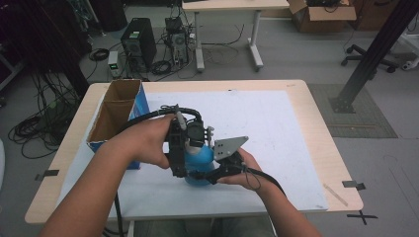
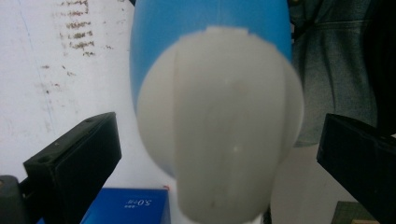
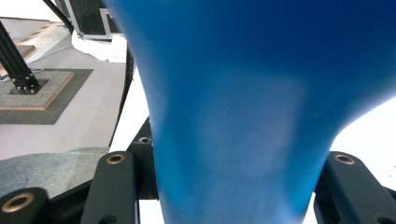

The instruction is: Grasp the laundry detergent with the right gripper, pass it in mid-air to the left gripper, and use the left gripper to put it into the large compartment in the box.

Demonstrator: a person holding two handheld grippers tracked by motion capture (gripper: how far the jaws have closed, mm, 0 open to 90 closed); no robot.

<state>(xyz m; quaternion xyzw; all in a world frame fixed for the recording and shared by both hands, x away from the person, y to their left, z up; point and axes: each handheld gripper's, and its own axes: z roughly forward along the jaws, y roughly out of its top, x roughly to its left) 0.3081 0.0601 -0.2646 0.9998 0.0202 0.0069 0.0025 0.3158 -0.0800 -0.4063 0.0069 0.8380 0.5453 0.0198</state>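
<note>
At left of the high view, open brown cardboard box with blue sides [image 1: 114,114], standing on the white-covered tabletop [image 1: 276,123]. Just right of it, at frame centre, left tool [image 1: 179,148] gripped from above in the left hand [image 1: 148,140]; jaws spread wide to either side of the white rounded plastic cap [image 2: 219,135], pads not pressing on it in the left gripper view. Below, blue plastic bottle [image 1: 198,165], standing near the tabletop's near edge. Further right, right tool [image 1: 225,168], closed on the bottle's narrow waist [image 3: 233,163], jaws flanking it tight in the right gripper view.

Likely step: taking hold of the cap while the bottle stays braced. Best done by centring the cap between the left jaws, closing squarely, and keeping the right grip firm so nothing twists or tips.

Left gripper view: cap close up, blue box corner [image 2: 126,210] at lower left. Right gripper view: waist clamp, floor beyond at upper left. High view: whole layout, both forearms.
</note>
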